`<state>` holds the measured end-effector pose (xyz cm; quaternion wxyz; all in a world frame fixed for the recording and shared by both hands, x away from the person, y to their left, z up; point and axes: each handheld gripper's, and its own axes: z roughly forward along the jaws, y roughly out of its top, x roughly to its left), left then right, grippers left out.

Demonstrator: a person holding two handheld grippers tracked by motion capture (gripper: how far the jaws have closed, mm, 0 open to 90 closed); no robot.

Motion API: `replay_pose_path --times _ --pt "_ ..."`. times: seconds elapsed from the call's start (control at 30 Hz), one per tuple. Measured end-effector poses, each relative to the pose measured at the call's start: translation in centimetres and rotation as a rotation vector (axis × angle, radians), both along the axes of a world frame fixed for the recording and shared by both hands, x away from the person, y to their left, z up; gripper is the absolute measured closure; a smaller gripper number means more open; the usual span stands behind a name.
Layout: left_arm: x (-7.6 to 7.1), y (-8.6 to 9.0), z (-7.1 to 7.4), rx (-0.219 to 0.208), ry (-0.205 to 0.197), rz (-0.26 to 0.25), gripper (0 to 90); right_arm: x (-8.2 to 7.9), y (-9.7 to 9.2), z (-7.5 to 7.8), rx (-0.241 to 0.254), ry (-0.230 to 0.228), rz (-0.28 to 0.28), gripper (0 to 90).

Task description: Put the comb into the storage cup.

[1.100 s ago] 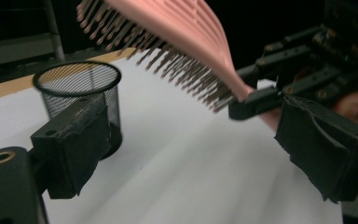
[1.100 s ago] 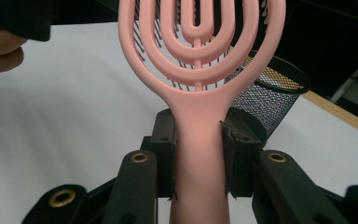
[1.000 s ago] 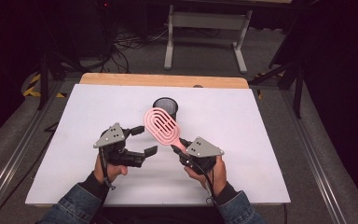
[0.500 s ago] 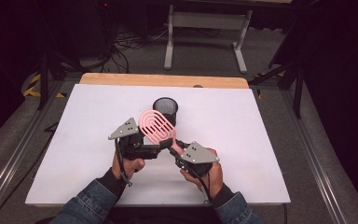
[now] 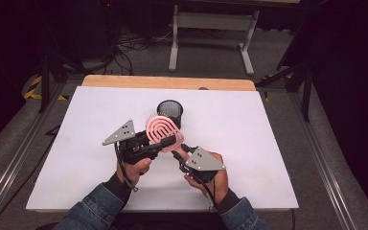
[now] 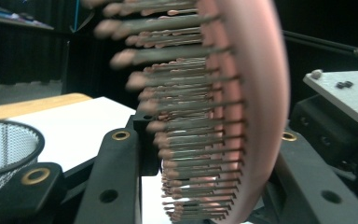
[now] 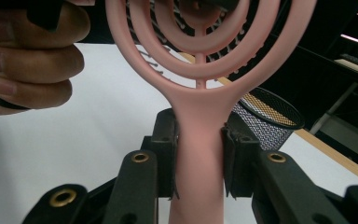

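Presently, item one: pink plastic vented hairbrush with concentric loops and bristles (image 5: 162,128), held off the white table sheet (image 5: 268,143) at mid-table. The right gripper (image 7: 199,158) is clamped on its handle. The left gripper (image 5: 165,143) has just been closing, its jaws now squeezed across the bristled head, one on the bristle side, one on the back.

Risks: two grips on one rigid brush may fight, so a twist by either hand could bend bristles or slip the handle from its pads; pressure on bristles alone is a weak hold.

Surroundings: black wire-mesh cup (image 5: 170,111), upright at twelve o'clock just beyond the brush head, standing in the way of any forward sweep.
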<state>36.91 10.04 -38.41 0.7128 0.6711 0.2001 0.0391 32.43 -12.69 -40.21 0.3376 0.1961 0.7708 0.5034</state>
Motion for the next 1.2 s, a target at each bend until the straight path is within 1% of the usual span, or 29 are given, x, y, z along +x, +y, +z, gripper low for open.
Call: replay_pose_path --times 0.07,0.17,0.2,0.3,0.37,0.47,0.57,0.67,0.8,0.87,0.93,1.0,1.1,1.2 --pt "-0.1 0.1 0.2 -0.01 -0.003 0.012 62.9 -0.1 0.0 0.0 0.01 -0.002 0.005 68.4" --pt "0.0 0.4 0.4 -0.012 -0.012 0.03 63.1 0.0 -0.1 0.0 0.018 0.012 0.008 67.5" --pt "0.0 0.5 0.5 -0.011 -0.013 0.038 63.2 0.0 -0.2 0.0 0.027 0.017 0.013 66.4" --pt "-0.1 0.9 0.8 -0.005 -0.025 0.049 63.2 0.0 -0.2 0.1 0.028 0.026 0.024 62.9" --pt "0.0 1.3 0.8 0.001 -0.027 0.062 63.2 -0.1 -0.4 0.1 0.042 0.033 0.03 60.2" --pt "0.2 1.8 0.9 -0.003 -0.027 0.081 63.3 -0.3 -0.7 0.3 0.053 0.03 0.049 52.5" --pt "0.2 2.2 1.0 0.008 -0.038 0.099 63.3 -0.5 -1.3 0.8 0.058 0.016 0.064 47.1" --pt "0.2 2.6 1.1 0.019 -0.042 0.117 63.3 -0.6 -2.0 1.0 0.073 0.005 0.061 39.8" --pt "0.3 3.0 1.1 0.038 -0.058 0.142 63.3 -0.7 -3.3 1.4 0.103 -0.014 0.04 31.7" --pt "0.3 3.4 1.2 0.046 -0.066 0.151 63.3 -0.7 -3.9 1.4 0.103 -0.024 0.01 26.5" --pt "0.4 3.8 1.3 0.05 -0.074 0.167 63.3 -0.7 -4.5 1.4 0.11 -0.03 -0.001 24.6" --pt "0.4 4.1 1.4 0.048 -0.072 0.18 63.3 -0.6 -5.0 1.4 0.096 -0.044 -0.035 21.2" --pt "0.5 4.5 1.4 0.054 -0.079 0.189 63.3 -0.6 -5.6 1.3 0.114 -0.036 -0.052 19.3" --pt "0.5 4.9 1.6 0.057 -0.084 0.202 63.3 -0.6 -6.0 1.3 0.114 -0.037 -0.058 16.8"
